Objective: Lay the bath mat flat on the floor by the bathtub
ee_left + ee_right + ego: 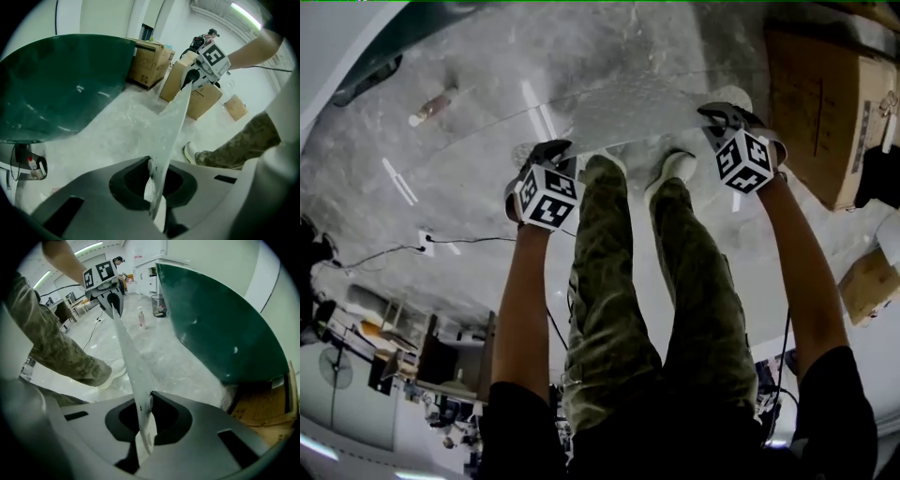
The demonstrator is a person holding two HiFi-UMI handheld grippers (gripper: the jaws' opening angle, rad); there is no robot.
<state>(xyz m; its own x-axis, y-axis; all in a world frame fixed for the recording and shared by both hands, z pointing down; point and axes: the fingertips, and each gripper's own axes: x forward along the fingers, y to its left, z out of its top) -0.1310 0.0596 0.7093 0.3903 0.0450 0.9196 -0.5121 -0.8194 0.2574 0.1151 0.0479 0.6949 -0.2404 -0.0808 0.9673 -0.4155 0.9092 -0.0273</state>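
1. Head view: the left gripper (547, 150) and right gripper (724, 114) each pinch one corner of the clear bath mat (619, 112). The mat is stretched between them above the pale floor (412, 211), with the green bathtub (356, 56) at the upper left. To do this step well, I would bring both corners down level with each other (a lopsided drop likely folds the sheet under). The free edge should meet the floor first, beside the tub. Counted here: one mat, two grippers, two shoes (675, 167), one bottle (431, 105), two cardboard boxes (825, 103).

2. Left gripper view: these jaws are clamped shut on the mat's edge, and the sheet runs taut across to the other gripper. The pinch should hold until the mat lies down (letting go early risks a crumple). Counted: one tub, one shoe, at least three boxes.

3. Right gripper view: these jaws are likewise closed on the mat's edge. The edge should end up parallel to the tub wall. Counted: one tub, one bottle, one waste bin (159, 305), one box.
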